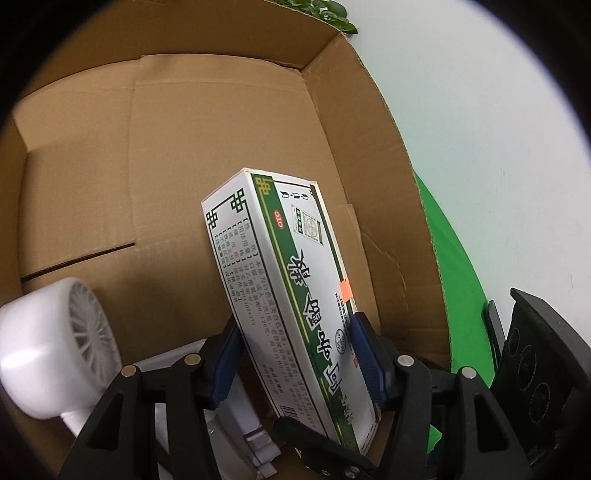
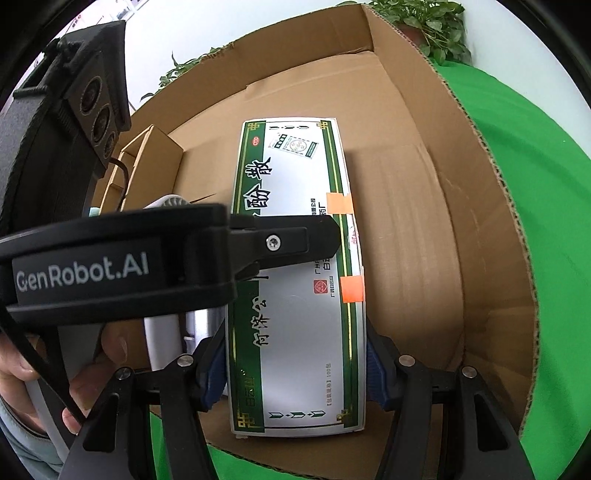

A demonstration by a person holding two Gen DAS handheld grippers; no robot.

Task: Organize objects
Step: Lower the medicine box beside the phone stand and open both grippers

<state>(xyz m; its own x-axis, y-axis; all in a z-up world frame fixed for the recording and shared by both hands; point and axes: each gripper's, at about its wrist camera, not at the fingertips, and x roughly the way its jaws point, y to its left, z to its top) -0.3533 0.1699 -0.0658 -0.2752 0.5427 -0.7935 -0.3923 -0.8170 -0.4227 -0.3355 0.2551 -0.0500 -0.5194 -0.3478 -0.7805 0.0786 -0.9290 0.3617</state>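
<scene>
A long white and green medicine box [image 1: 295,295] with Chinese lettering and orange stickers is held inside a brown cardboard carton [image 1: 184,155]. My left gripper [image 1: 295,350] is shut on the box's sides, blue pads against it. My right gripper [image 2: 295,365] is also shut on the same box [image 2: 295,280] near its end. The left gripper's black body [image 2: 122,266] crosses over the box in the right wrist view. The box is tilted, its far end down toward the carton floor [image 2: 406,221].
A white handheld fan [image 1: 51,350] lies in the carton at the left, with a white and silver item [image 1: 240,424] beside it. A smaller open cardboard box [image 2: 147,166] stands past the carton. Green cloth [image 2: 535,221] covers the table. Potted plants [image 2: 432,26] stand behind.
</scene>
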